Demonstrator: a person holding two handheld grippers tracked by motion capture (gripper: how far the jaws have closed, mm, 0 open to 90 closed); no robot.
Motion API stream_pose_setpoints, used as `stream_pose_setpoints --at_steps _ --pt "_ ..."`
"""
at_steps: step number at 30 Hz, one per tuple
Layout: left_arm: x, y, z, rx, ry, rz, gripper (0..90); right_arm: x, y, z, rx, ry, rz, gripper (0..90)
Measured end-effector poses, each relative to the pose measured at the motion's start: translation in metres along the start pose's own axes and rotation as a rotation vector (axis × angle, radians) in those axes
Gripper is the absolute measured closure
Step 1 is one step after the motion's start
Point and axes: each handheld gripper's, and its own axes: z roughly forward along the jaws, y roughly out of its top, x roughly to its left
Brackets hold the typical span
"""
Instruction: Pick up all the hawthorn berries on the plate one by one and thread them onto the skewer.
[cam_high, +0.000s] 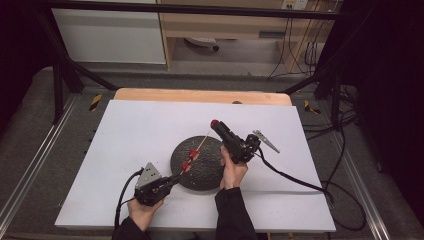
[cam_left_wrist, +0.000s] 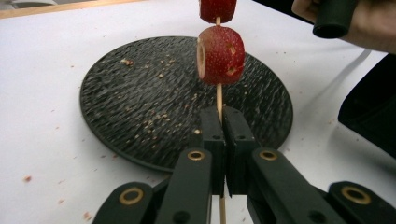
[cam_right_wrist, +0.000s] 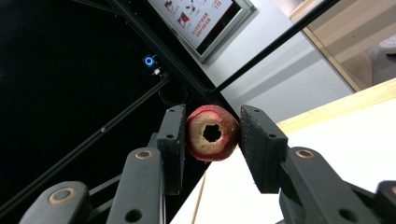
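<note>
Left claw (cam_left_wrist: 219, 140) sits pinched tight on the bare end of the skewer (cam_left_wrist: 219, 95), angling it up over the black plate (cam_left_wrist: 140, 107) so crumbs drop there. Two fruit pieces (cam_left_wrist: 220, 55) are already threaded. Right claw (cam_right_wrist: 212, 135) grips a cored piece (cam_right_wrist: 211, 133) beyond the skewer tip, probably lining up its hole.

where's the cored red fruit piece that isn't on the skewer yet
In the high view it sits right of centre, clamped in the right gripper above the black plate: the red fruit piece, near the skewer tip.
</note>
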Motion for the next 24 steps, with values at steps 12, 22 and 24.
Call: stream_pose_setpoints --at_steps 12,22,24 --pt "-0.0051 0.0030 0.0031 -0.026 0.005 -0.008 87.9 0.0010 -0.0011 -0.0002 -0.034 0.012 0.035 62.5" --pt "-0.0077 0.0035 0.0052 -0.031 0.005 -0.012 87.9 0.0012 -0.0013 0.0000 -0.042 0.019 0.049 62.5" --pt "-0.0090 0.0041 0.0067 -0.035 0.002 -0.022 87.9 0.0011 -0.0016 0.0001 -0.044 0.020 0.053 62.5"
